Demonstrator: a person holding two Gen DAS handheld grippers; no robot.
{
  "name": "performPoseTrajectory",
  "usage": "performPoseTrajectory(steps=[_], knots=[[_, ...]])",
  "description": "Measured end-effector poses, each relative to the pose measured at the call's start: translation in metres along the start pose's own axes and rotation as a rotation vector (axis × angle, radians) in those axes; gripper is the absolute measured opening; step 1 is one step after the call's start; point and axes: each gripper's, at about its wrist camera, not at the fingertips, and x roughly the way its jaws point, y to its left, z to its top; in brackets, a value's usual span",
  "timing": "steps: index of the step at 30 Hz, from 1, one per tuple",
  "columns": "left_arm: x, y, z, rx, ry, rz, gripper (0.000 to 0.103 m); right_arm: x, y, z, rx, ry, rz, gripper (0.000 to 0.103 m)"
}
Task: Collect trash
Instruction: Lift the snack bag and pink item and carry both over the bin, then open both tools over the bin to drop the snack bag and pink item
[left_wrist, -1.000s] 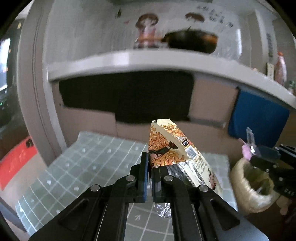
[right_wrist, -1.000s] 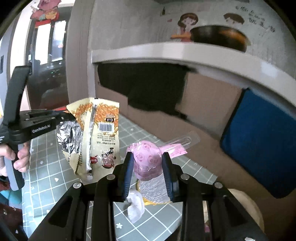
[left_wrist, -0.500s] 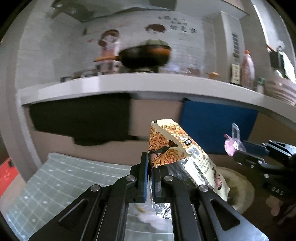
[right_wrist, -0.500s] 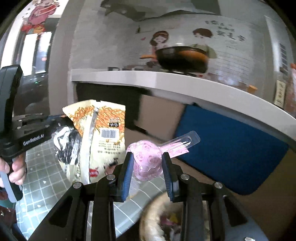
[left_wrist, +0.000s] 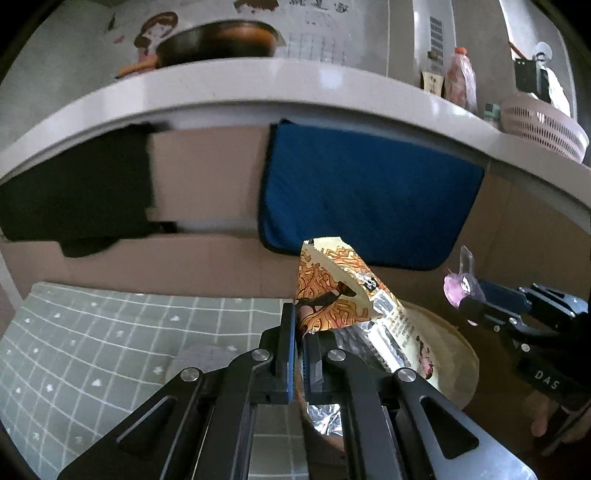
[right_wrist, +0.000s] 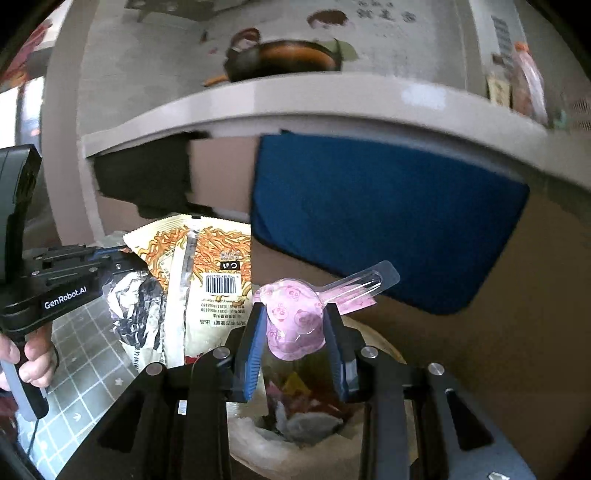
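My left gripper (left_wrist: 298, 325) is shut on an orange-and-cream noodle snack wrapper (left_wrist: 343, 295) with a silver inside, held up over the near rim of a bin. The wrapper (right_wrist: 207, 288) and the left gripper (right_wrist: 110, 258) also show at the left of the right wrist view. My right gripper (right_wrist: 295, 325) is shut on a pink plastic blister pack (right_wrist: 295, 317) with a clear tab, held right above the open trash bin (right_wrist: 258, 443). The bin (left_wrist: 454, 354) has a pale liner and holds mixed trash. The right gripper (left_wrist: 469, 306) shows at the right of the left wrist view.
A grey-green grid mat (left_wrist: 92, 350) covers the table to the left. Behind stands a white counter edge (left_wrist: 295, 81) with a blue cloth (left_wrist: 369, 192) and a black cloth (left_wrist: 74, 199) hanging below it. A pan (left_wrist: 218, 40) sits on the counter.
Both grippers have carried their trash to the right, from above the mat to above the bin. The bin's inside has come into the right wrist view.
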Motion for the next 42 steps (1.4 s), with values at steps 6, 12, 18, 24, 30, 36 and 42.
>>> performPoseTrajectory(steps=[6, 12, 18, 24, 30, 36, 42], knots=[[0.027, -0.003, -0.008, 0.005, 0.033, -0.017, 0.003, 0.019, -0.017, -0.014, 0.045, 0.045, 0.003, 0.029], [0.051, 0.0, -0.018, -0.017, 0.088, -0.055, 0.003, 0.034, -0.017, -0.023, 0.043, 0.078, 0.006, 0.029], [0.067, 0.004, -0.025, -0.042, 0.133, -0.077, 0.003, 0.044, -0.019, -0.027, 0.061, 0.093, 0.022, 0.029], [0.073, 0.003, -0.027, -0.05, 0.163, -0.119, 0.005, 0.05, -0.018, -0.029, 0.072, 0.103, 0.032, 0.029], [0.07, 0.014, -0.023, -0.084, 0.172, -0.178, 0.036, 0.055, -0.016, -0.032, 0.073, 0.122, 0.044, 0.035], [0.05, 0.033, -0.018, -0.134, 0.145, -0.15, 0.04, 0.057, -0.015, -0.035, 0.088, 0.133, 0.03, 0.04], [0.021, 0.069, -0.016, -0.158, 0.107, -0.061, 0.04, 0.053, -0.011, -0.032, 0.1, 0.12, 0.046, 0.04]])
